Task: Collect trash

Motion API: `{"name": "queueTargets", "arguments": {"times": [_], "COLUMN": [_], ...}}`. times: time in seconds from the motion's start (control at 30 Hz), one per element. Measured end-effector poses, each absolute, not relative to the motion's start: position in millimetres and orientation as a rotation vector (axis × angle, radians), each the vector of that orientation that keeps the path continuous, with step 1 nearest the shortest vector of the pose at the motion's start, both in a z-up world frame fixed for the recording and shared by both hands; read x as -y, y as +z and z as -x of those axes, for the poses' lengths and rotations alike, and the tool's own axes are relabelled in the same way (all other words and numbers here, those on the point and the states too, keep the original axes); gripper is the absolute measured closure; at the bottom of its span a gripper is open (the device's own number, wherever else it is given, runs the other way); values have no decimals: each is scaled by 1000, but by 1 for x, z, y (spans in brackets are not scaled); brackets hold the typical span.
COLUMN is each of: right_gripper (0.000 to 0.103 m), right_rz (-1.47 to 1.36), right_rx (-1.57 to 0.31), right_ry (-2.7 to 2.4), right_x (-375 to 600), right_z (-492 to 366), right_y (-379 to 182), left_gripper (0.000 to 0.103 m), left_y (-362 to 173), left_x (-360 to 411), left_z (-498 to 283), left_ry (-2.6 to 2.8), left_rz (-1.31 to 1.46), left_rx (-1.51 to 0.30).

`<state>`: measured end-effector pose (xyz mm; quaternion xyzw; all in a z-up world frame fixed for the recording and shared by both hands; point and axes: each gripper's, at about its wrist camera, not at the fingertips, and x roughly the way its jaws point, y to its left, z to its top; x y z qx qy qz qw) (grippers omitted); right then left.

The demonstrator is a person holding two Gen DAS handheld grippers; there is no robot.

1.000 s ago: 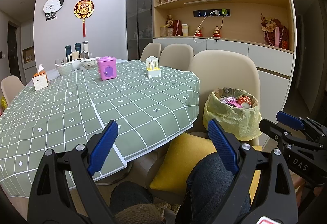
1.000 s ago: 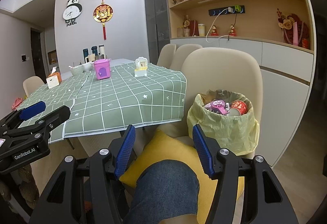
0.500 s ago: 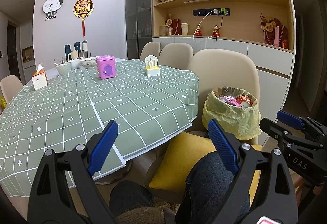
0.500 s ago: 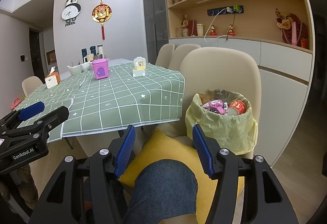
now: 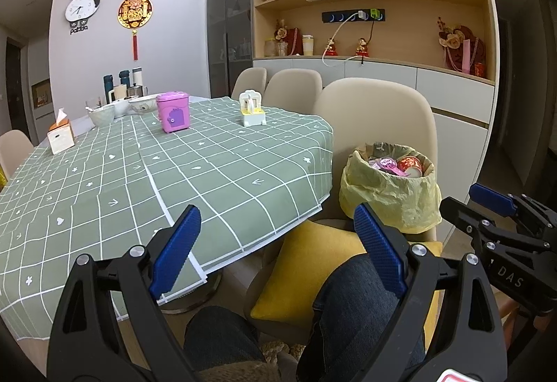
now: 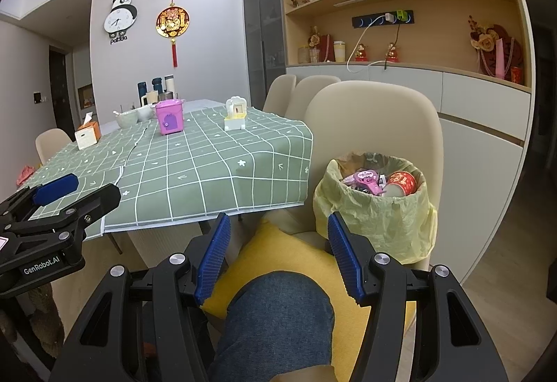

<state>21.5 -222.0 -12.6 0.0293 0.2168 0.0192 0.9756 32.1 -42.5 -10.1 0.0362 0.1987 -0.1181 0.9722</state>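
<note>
On the worktop [image 5: 209, 173] to my left I see no loose trash, my left gripper [image 5: 278, 249] and right gripper [image 6: 278, 249] both hold their fingers apart and empty over my lap, and the bin [image 6: 376, 208], already holding trash, sits on the chair ahead-right, nearer my right.
</note>
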Motion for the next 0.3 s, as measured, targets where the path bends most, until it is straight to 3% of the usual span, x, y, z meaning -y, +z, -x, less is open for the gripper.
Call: {"name": "queueTargets", "arguments": {"times": [0.17,0.3], "right_gripper": [48,48], "right_rz": [-35,83], "right_rx": [-480,-515], "right_ry": [68,170], "right_x": [217,184], "right_z": [-35,-80], "right_y": [-14,2], "left_gripper": [18,18], "left_y": [-6,19], "left_x": [29,-31], "left_z": [-59,-113], "left_ry": [-238,-181], "left_rz": [-86,-52], "left_rx": [-465,-573]}}
